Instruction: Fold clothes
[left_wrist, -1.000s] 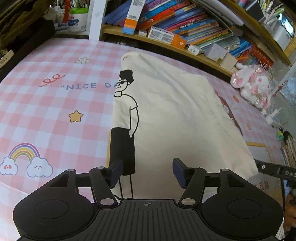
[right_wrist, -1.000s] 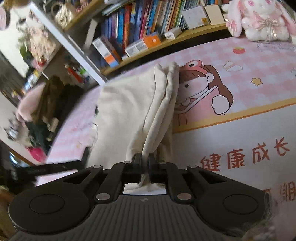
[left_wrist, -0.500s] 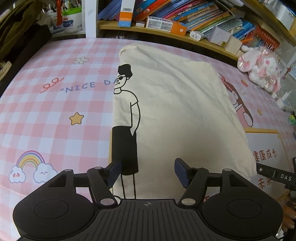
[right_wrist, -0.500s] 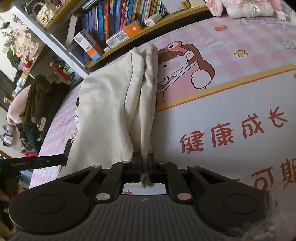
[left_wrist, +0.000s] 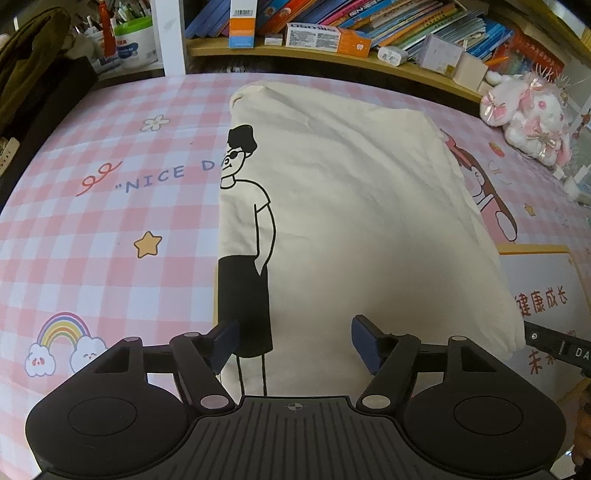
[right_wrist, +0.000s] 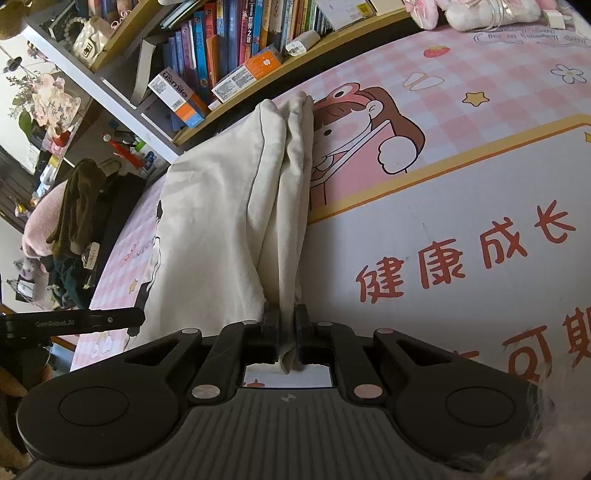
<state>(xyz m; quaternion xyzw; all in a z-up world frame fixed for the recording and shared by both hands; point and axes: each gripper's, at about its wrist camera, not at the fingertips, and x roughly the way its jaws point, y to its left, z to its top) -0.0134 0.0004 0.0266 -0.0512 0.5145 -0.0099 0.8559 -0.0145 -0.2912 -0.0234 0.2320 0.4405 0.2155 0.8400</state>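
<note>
T-shirt (left_wrist: 354, 221), cream with a printed cartoon figure, lies on the pink checked mat (left_wrist: 110, 229) with one side turned over onto itself, so the print is cut off along a straight fold line. Nearest the left camera, the left gripper (left_wrist: 293, 345) hovers over the shirt's near hem with its jaws spread wide and nothing between them. In the right wrist view, the right gripper (right_wrist: 284, 332) has its fingers pressed together on a bunched edge of the cloth at the near right corner; several layers rise from the pinch in long ridges toward the far end. Beyond the shirt stand a bookshelf (left_wrist: 332, 40) and a plush toy (left_wrist: 532, 114).

Risks, as judged: the pinch takes only a thin bite of thick, gathered layers, so a quick pull could let an inner layer slip and skew the fold. With the left jaws holding nothing, the near hem is unanchored and may drag across the mat. The ridges along the right edge could be pressed in as creases.
</note>
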